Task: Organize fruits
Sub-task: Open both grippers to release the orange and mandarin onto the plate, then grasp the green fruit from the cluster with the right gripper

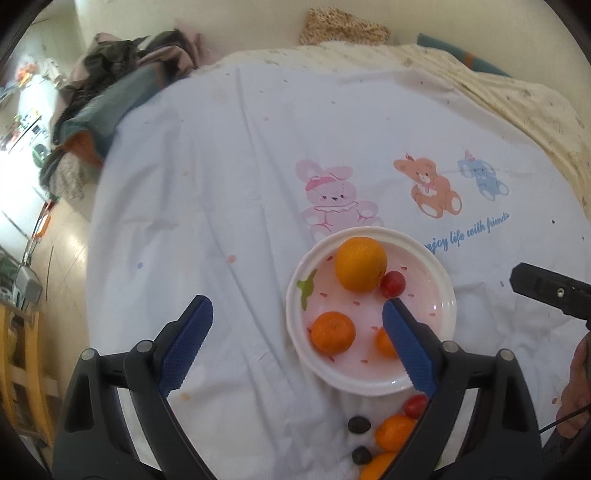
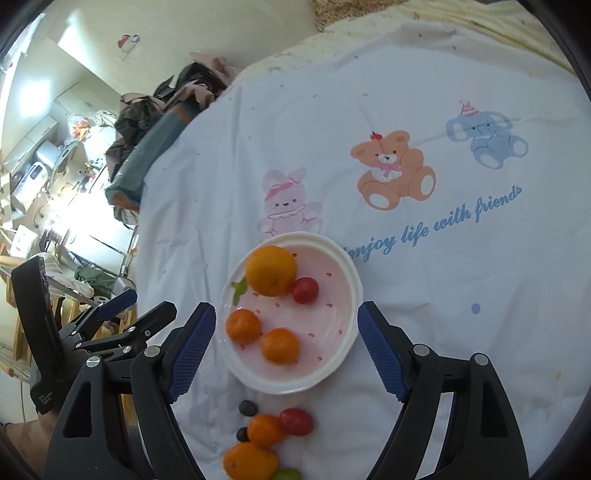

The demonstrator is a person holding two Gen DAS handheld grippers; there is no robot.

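Observation:
A white plate with a pink centre sits on the pale cloth. It holds a large orange, a red grape tomato and two small mandarins. Loose fruit lies on the cloth in front of the plate: a red tomato, small oranges, dark grapes and a green one. My left gripper is open and empty above the plate's left side. My right gripper is open and empty, straddling the plate.
The pale blue cloth with cartoon animals covers a bed. A pile of clothes lies at its far left edge, a patterned pillow at the back. The floor and furniture are to the left.

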